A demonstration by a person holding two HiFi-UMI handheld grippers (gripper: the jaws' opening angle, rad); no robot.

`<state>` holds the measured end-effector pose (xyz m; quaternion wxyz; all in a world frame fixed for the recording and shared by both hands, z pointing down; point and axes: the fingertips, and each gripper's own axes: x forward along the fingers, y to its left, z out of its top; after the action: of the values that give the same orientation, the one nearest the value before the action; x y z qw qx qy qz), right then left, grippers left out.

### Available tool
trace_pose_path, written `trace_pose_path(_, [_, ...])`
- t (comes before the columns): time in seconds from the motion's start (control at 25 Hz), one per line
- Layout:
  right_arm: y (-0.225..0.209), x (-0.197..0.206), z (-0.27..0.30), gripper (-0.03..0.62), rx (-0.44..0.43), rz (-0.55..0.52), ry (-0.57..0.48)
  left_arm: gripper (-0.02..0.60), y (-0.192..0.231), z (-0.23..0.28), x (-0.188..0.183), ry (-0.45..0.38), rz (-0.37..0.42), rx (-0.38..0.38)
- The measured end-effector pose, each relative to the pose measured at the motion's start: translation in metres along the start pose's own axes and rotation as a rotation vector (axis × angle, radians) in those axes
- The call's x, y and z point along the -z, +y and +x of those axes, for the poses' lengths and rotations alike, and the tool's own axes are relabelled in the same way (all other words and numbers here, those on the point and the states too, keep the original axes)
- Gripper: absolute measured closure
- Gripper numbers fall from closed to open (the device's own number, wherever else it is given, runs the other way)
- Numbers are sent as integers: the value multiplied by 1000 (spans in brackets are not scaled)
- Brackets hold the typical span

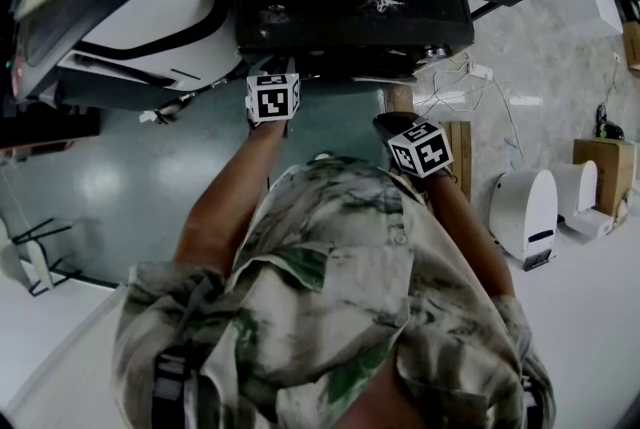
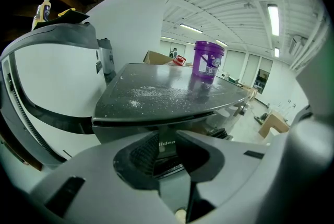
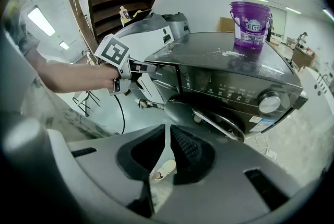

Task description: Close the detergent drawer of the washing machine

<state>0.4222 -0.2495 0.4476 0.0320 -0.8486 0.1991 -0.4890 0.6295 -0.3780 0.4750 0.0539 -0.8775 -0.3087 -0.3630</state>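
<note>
Right now you're reaching both arms out to the dark washing machine [image 3: 229, 79], which is standing in front of you. A purple bucket [image 3: 250, 24] is sitting on the far right of its lid, and a scatter of white powder [image 2: 142, 93] is lying on the lid nearer you.

You're holding the left gripper [image 2: 167, 149] up against the top left corner of the machine's front, just under the lid's edge. Its jaws are standing released, with a clear gap between the pads. The lettered face of the detergent drawer [image 2: 166, 138] is showing in that gap, right at the fingertips, and the pads are not pressing on it. How far the drawer is sticking out, I cannot tell.

You're holding the right gripper [image 3: 167, 131] lower and to the right, back from the machine and tilting down past the round door [image 3: 209, 118]. Its jaws are sitting clenched to a sliver and gripping nothing. Floor and a pale shoe [image 3: 163, 169] are showing beneath them.

A white machine [image 1: 150, 12] is standing just to the left of the dark one.
</note>
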Motion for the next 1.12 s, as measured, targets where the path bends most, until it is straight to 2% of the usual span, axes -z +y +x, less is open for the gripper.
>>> trace_pose_path(0.68, [-10, -9, 9, 542, -9, -11, 21, 503, 10, 11, -6, -13, -39, -39])
trace_pose_path(0.8, [-10, -9, 8, 542, -11, -16, 24, 534, 14, 12, -7, -11, -55, -49])
trace_pose_path(1.12, [-9, -3, -1, 542, -35, -33, 23, 534, 13, 7, -9, -14, -36, -69])
